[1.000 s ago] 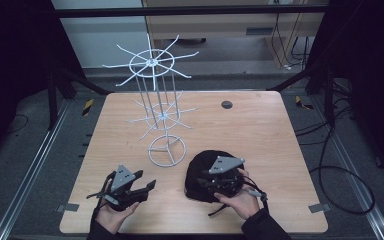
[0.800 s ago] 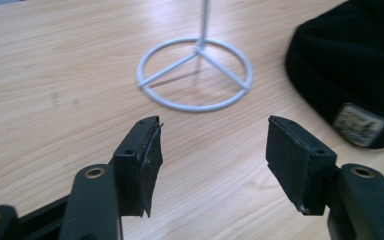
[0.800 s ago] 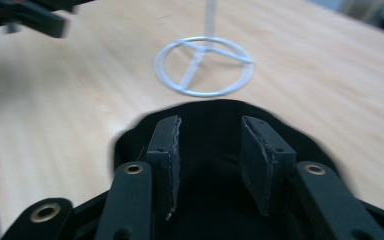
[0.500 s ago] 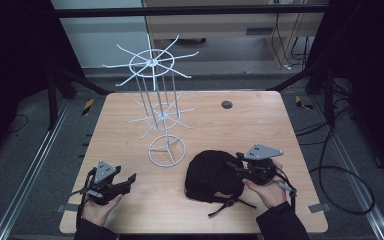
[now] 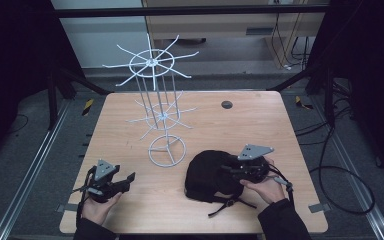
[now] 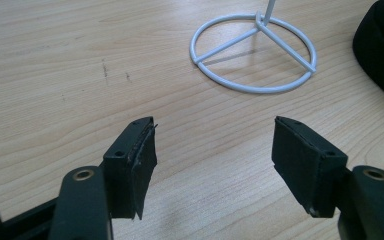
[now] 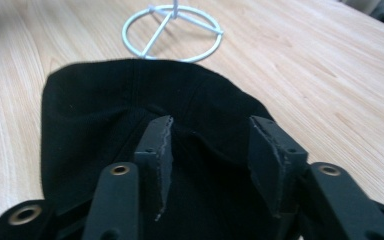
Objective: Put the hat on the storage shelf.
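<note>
Black cloth cap (image 5: 212,172) is lying near the front edge of the wooden surface (image 5: 260,125), toward the right corner, just beside the round foot of the white wire rack (image 5: 166,150). The right tool (image 7: 212,150) is set over the cap, with jaws partly apart and cloth bunched between them; no firm squeeze can be seen. The left tool (image 6: 215,155) is held wide apart over bare wood by the front left corner. A thick fold should be pinched before lifting.

Light wooden table (image 5: 130,125) here, with a white wire rack (image 5: 166,150) standing mid-surface, a black cap (image 5: 205,172) lying toward the near right edge, and a small dark disc (image 5: 226,104) near the far edge.
</note>
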Demonstrator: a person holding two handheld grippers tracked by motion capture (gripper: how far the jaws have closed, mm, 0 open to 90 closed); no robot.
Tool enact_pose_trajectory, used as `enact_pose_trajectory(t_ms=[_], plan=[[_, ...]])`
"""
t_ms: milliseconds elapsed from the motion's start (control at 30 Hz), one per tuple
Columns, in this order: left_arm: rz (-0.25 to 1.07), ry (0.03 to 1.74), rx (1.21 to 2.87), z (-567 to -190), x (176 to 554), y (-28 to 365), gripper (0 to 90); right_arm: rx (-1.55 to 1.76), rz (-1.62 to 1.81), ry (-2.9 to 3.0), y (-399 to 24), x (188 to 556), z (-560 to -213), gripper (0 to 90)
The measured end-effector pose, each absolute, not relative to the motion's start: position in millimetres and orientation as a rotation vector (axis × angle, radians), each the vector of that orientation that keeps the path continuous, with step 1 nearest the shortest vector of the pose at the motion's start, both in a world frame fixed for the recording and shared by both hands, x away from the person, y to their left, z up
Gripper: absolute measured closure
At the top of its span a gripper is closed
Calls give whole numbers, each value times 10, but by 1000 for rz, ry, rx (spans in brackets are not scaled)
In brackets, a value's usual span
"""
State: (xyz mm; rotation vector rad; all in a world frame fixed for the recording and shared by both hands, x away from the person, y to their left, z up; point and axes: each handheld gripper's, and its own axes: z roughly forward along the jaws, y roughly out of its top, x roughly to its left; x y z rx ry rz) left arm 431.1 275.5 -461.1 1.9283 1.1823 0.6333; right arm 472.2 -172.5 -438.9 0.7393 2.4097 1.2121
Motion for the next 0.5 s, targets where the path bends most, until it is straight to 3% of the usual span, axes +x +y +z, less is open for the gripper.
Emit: enact_pose_trajectory(t_ms=[200, 500], plan=[[629, 1182, 1935, -4616, 4317, 2759, 340, 655, 1165, 2480, -1601, 4791, -4483, 514], [629, 1174, 1944, -4620, 4316, 2752, 342, 641, 1004, 2621, -1589, 4738, -4507, 773]])
